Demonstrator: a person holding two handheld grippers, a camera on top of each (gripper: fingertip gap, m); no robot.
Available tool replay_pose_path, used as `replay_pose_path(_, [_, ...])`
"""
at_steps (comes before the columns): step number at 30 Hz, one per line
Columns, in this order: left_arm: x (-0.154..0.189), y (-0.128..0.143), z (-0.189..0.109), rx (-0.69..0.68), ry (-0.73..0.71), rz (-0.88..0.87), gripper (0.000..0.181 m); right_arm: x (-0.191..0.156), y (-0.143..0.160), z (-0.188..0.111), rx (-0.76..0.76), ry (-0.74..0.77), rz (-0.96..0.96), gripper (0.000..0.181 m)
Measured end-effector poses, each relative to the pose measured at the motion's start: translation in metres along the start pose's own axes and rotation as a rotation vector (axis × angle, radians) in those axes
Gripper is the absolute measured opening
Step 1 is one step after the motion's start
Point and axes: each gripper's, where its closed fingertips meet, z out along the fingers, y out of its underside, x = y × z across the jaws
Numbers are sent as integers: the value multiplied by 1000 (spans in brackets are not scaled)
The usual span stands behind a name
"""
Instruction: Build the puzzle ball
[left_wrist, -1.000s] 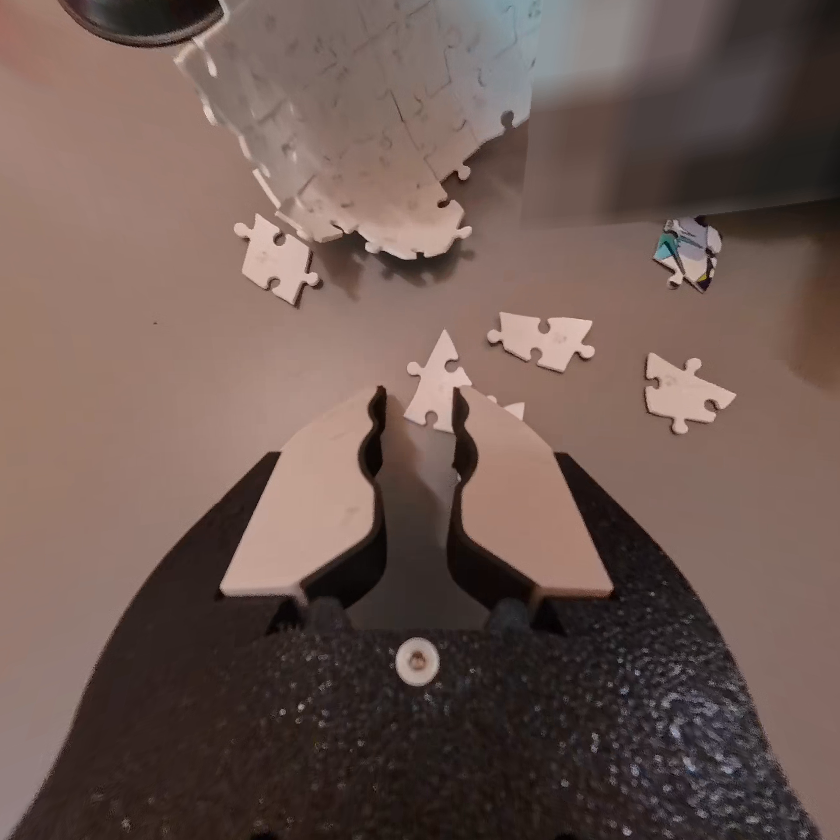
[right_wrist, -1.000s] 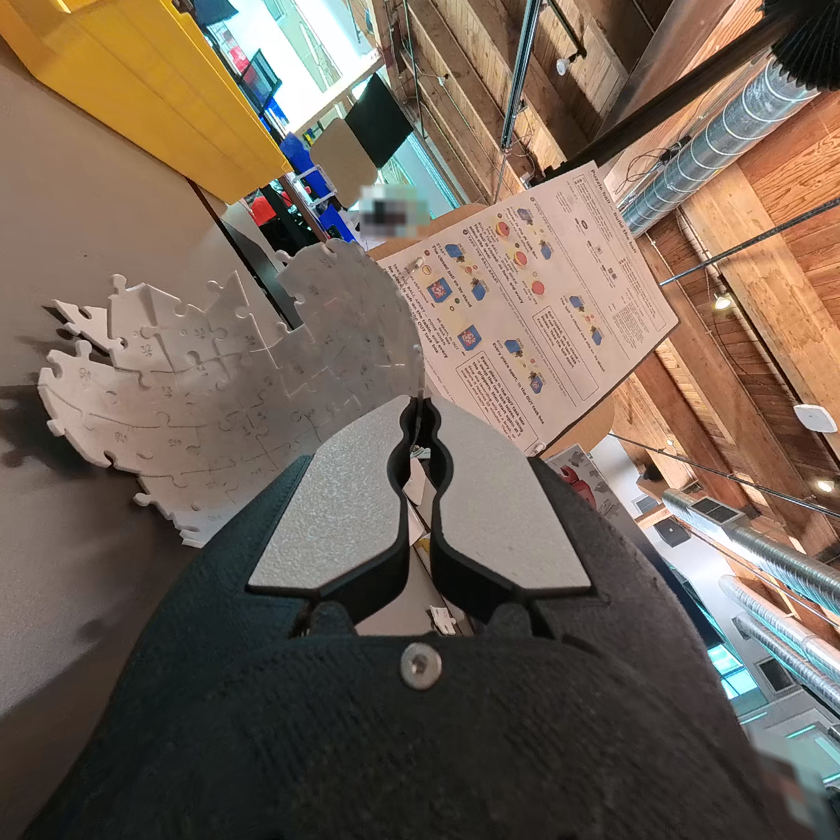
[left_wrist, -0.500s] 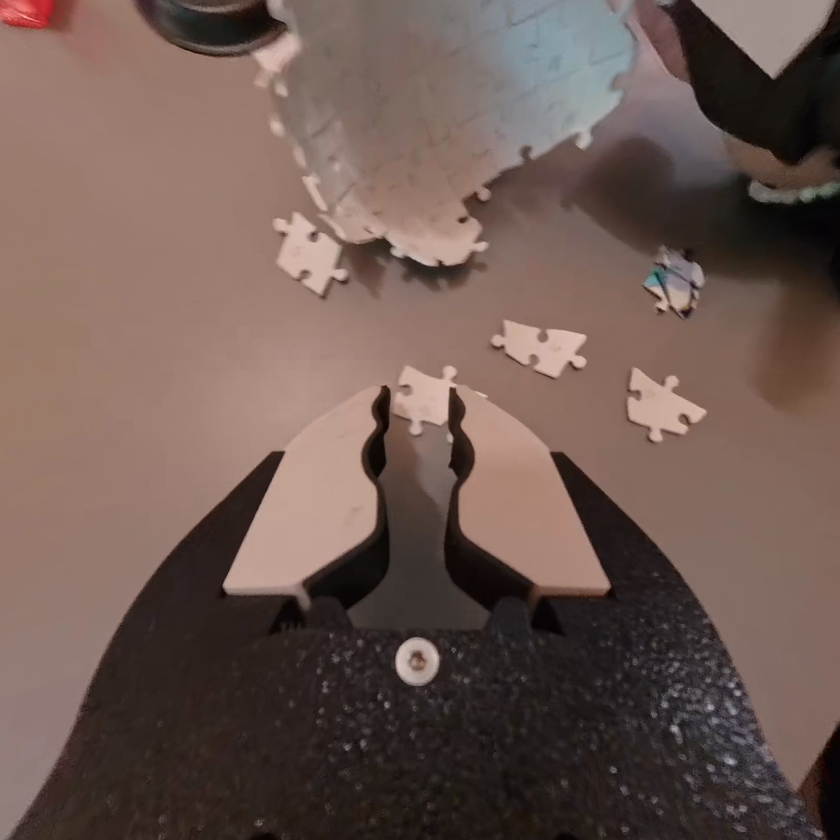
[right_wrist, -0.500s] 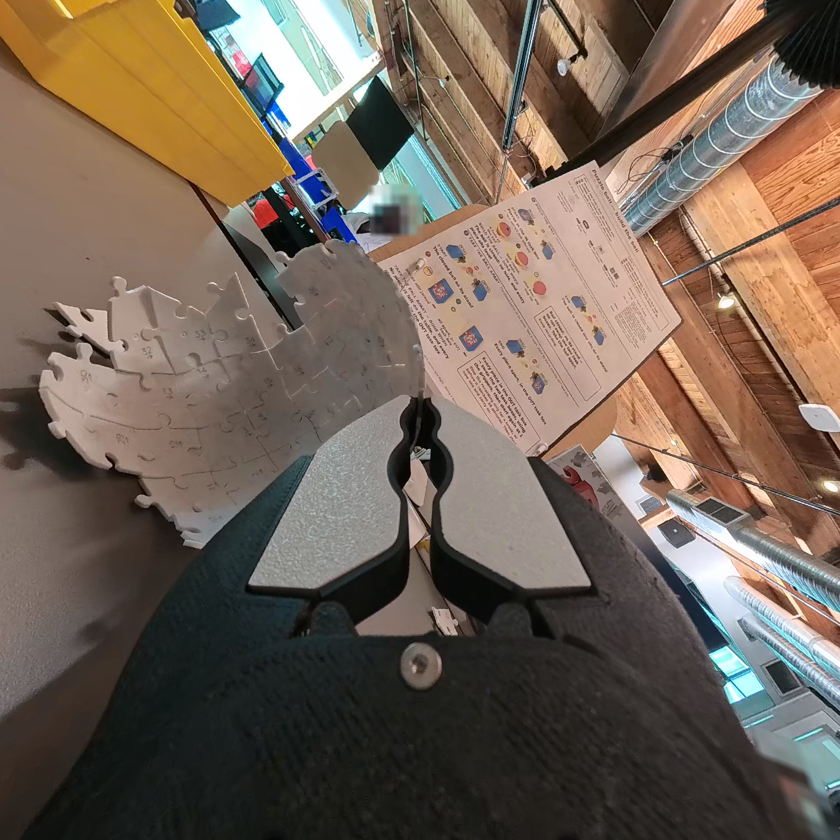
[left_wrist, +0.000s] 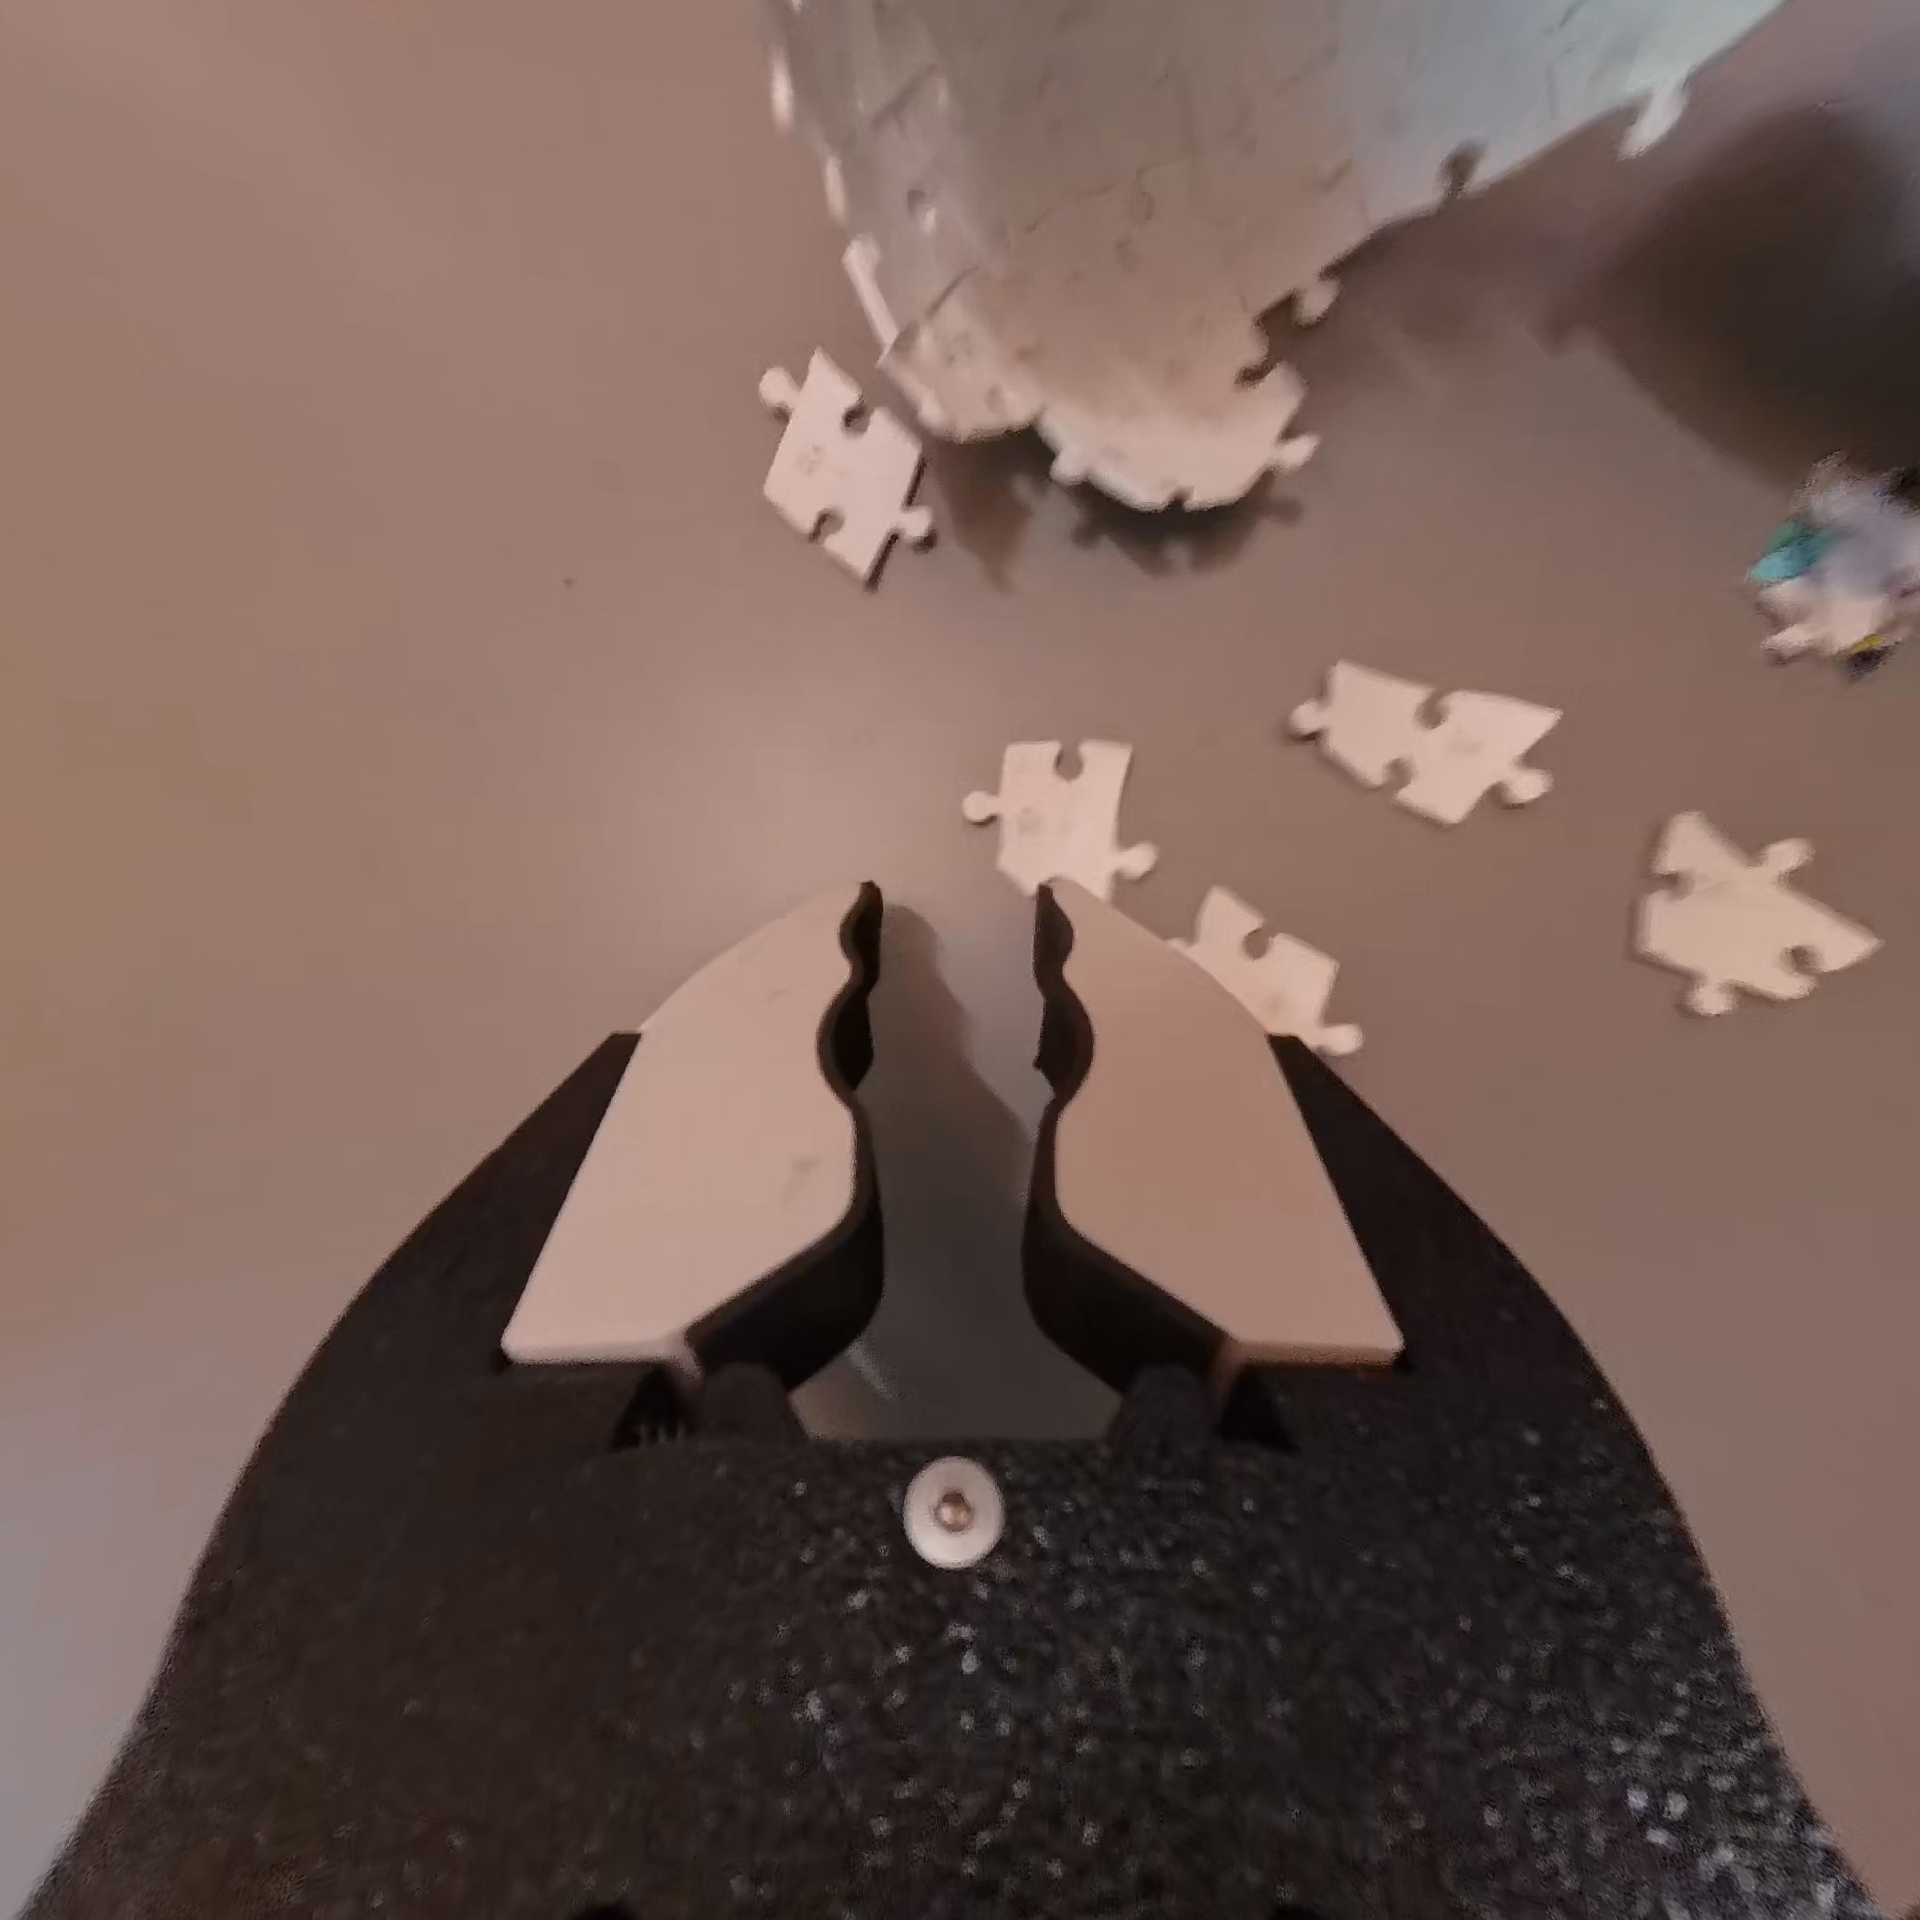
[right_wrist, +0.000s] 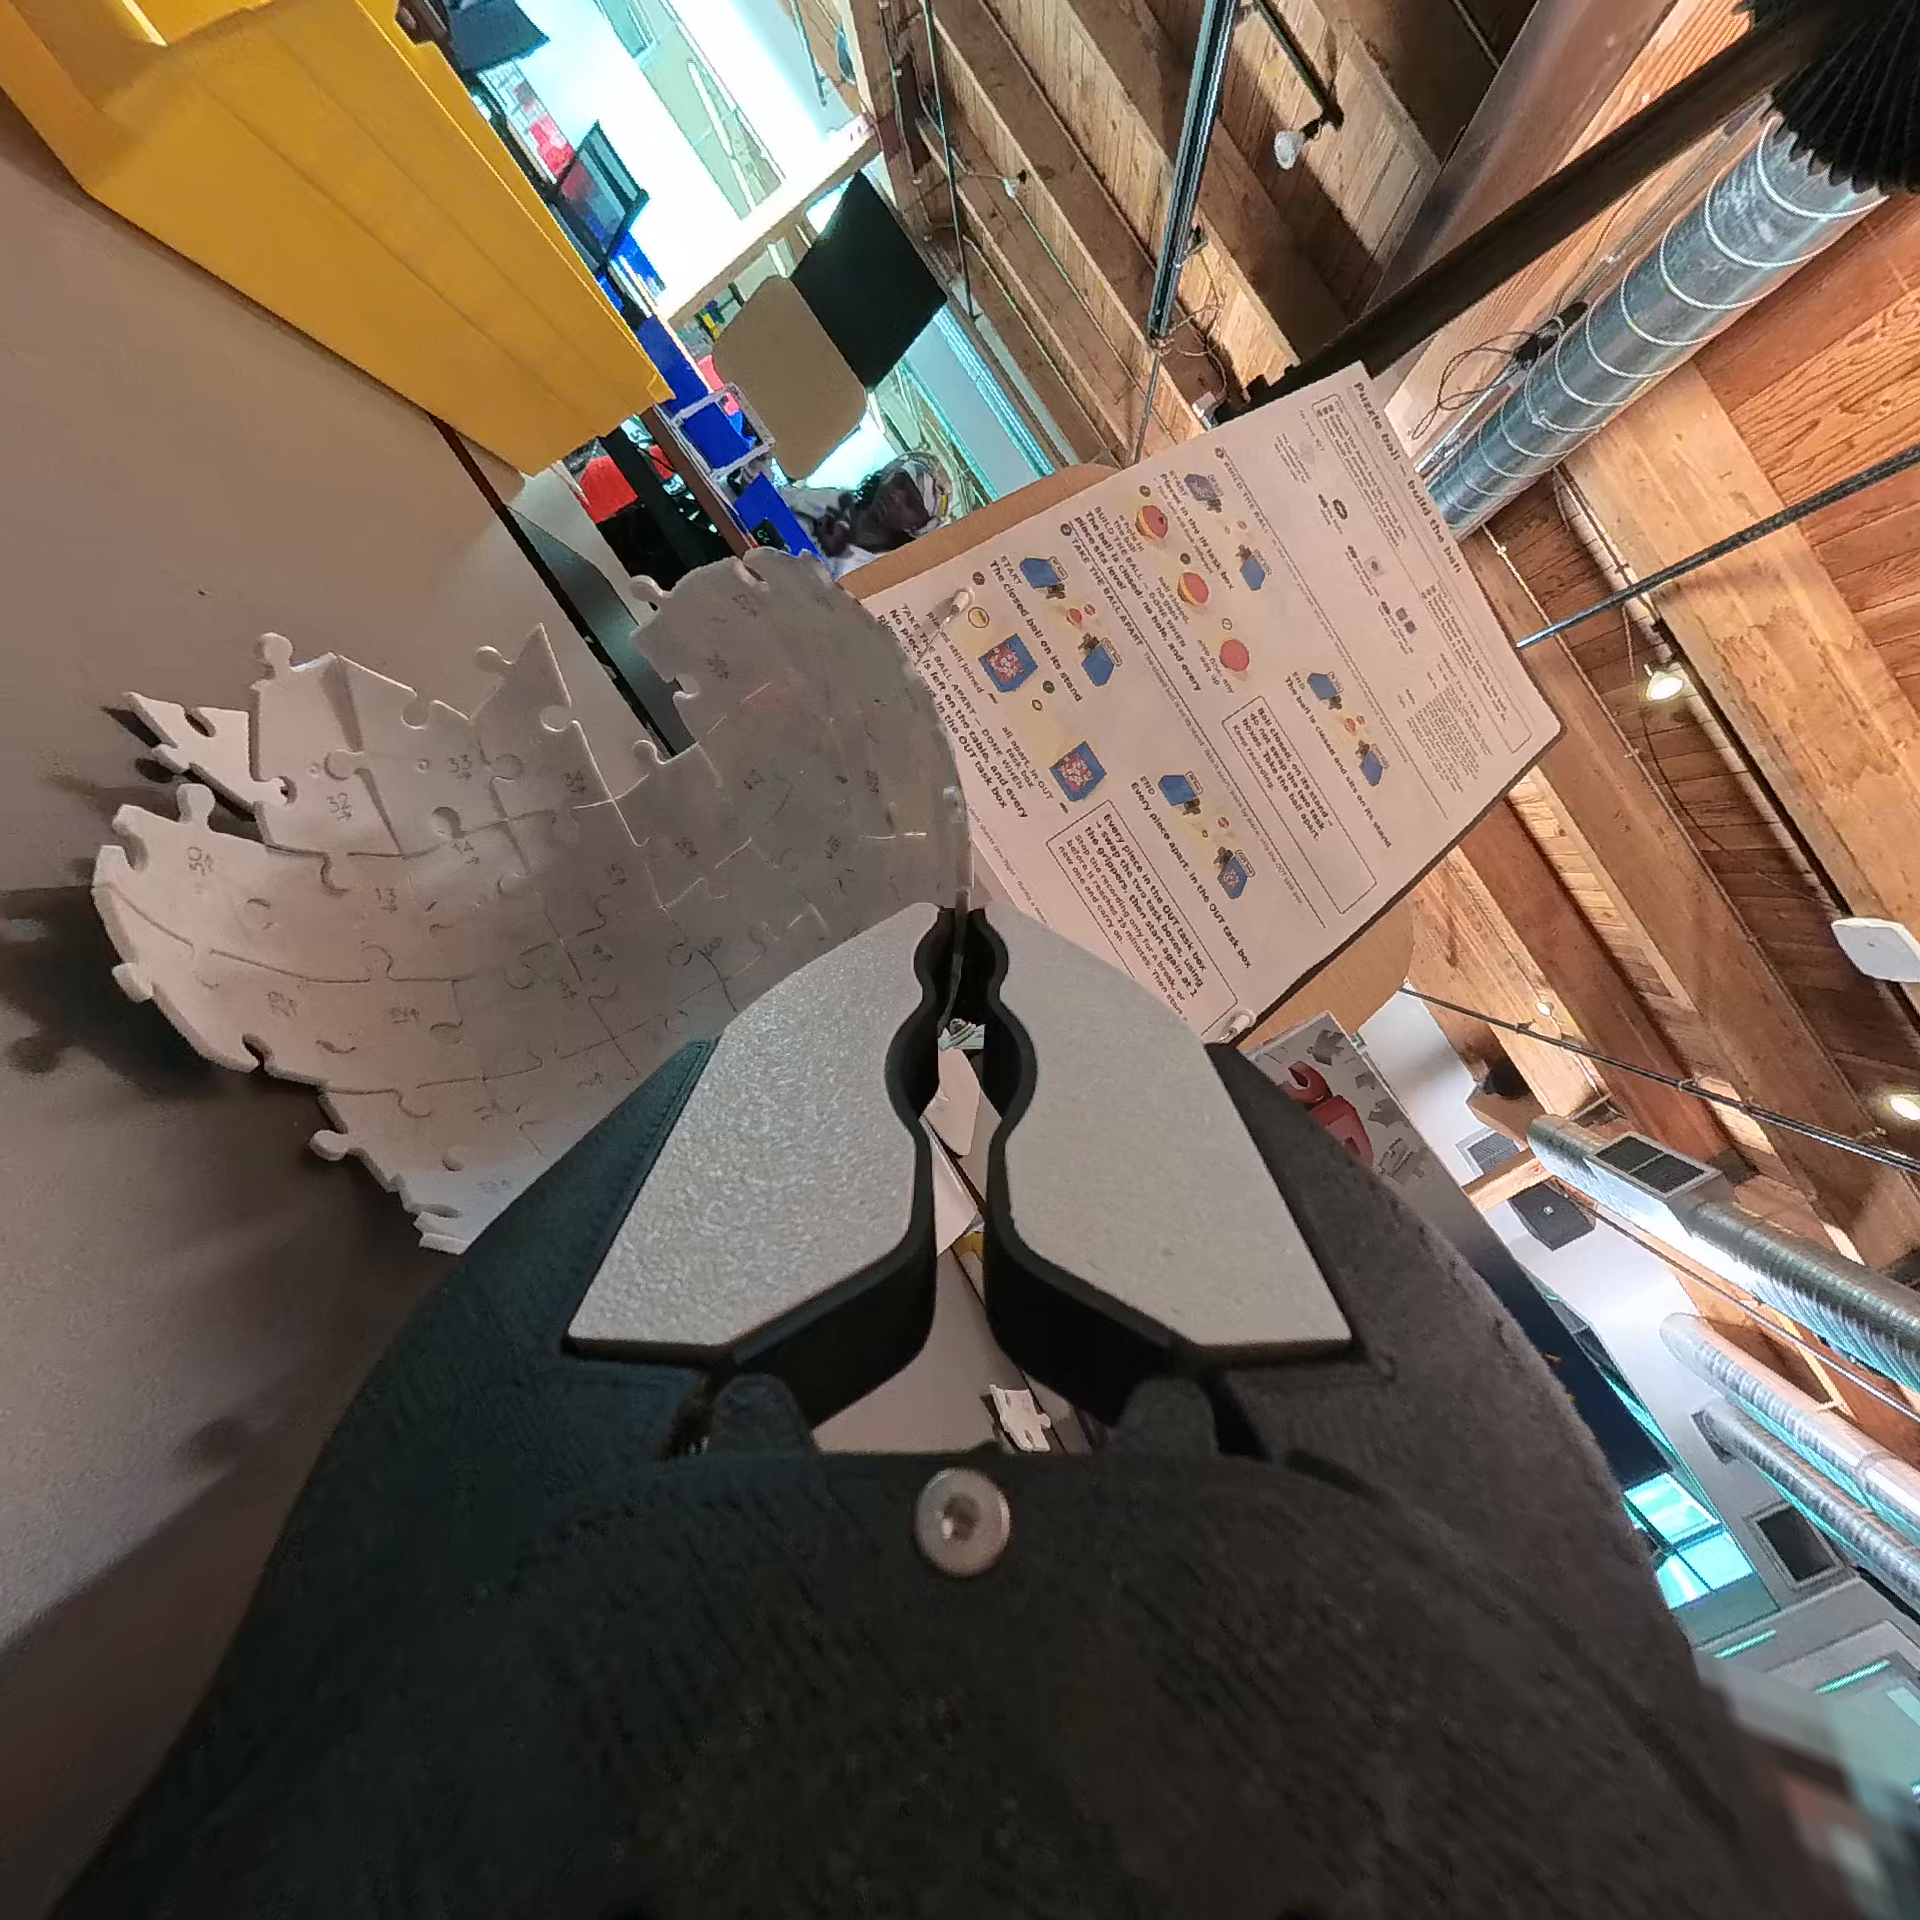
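Note:
The partly built puzzle ball (left_wrist: 1122, 239), a curved white shell of joined pieces, rests with its lower edge on the grey table (left_wrist: 364, 520). In the right wrist view my right gripper (right_wrist: 958, 914) is shut on the shell's (right_wrist: 540, 894) thin rim and holds it tilted. My left gripper (left_wrist: 958, 902) is open and empty above the table. Loose white pieces lie near it: one (left_wrist: 1060, 810) just past its right fingertip, one (left_wrist: 1268, 966) beside its right finger, one (left_wrist: 847, 468) by the shell's edge.
More loose pieces lie to the right: a joined pair (left_wrist: 1429, 753), a white one (left_wrist: 1745, 920) and a printed one (left_wrist: 1844, 592). A yellow bin (right_wrist: 343, 208) stands at the table's far side. A printed instruction sheet (right_wrist: 1226, 707) stands behind the shell. Tip to tip, the grippers are about 20 centimetres apart.
My left gripper has moved left and closer to the table, so the loose pieces sit to the right of its tips. The right gripper still holds the shell in the same place.

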Motion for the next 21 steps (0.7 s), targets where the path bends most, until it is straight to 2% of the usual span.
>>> replay_pose_path(3, [20,-10,-1,48,74,-13,27,0,0,0,1,0,0,3])
replay_pose_path(5, [18,-1,6,-25,32,19,27,0,0,0,1,0,0,2])
replay_pose_path(10, [17,0,9,-36,1,27,13,0,0,0,1,-1,0,3])
replay_pose_path(14, [16,0,9,-25,-26,35,12,0,-1,0,3,-2,-2,2])
replay_pose_path(18, [20,0,9,-27,-11,35,19,0,0,0,0,0,-3,3])
replay_pose_path(21, [25,2,8,-34,13,43,18,0,0,0,0,0,-6,3])
